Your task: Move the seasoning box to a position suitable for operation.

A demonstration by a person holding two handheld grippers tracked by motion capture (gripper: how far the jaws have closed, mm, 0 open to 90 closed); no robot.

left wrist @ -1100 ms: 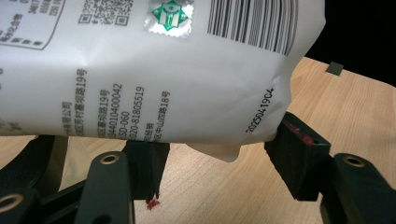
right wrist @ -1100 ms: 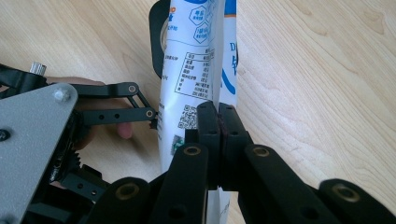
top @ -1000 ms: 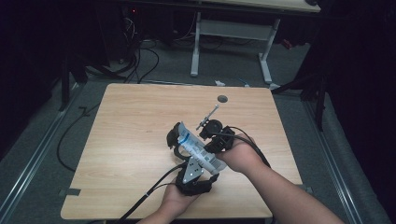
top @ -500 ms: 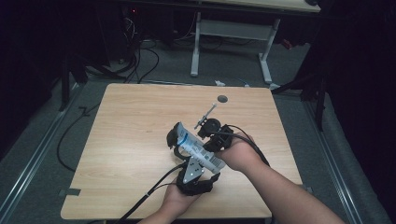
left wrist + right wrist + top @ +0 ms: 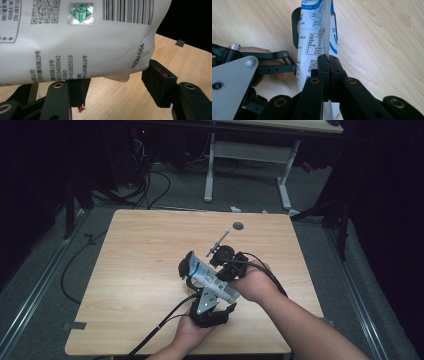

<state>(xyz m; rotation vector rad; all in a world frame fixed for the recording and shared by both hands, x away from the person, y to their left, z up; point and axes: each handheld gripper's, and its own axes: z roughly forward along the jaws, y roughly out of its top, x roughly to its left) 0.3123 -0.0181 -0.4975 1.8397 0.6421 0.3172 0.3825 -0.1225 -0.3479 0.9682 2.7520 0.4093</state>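
Right gripper pinches the white pouch at its edge, left gripper open just beneath: soft, light, slippery film, likely best held at the seam.

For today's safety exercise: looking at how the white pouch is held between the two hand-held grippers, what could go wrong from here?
1. The right hand-held gripper pinches only a thin edge of the pouch, so it may slip or tear.
2. The left hand-held gripper has jaws wide around the pouch's body; it might drop onto the table.
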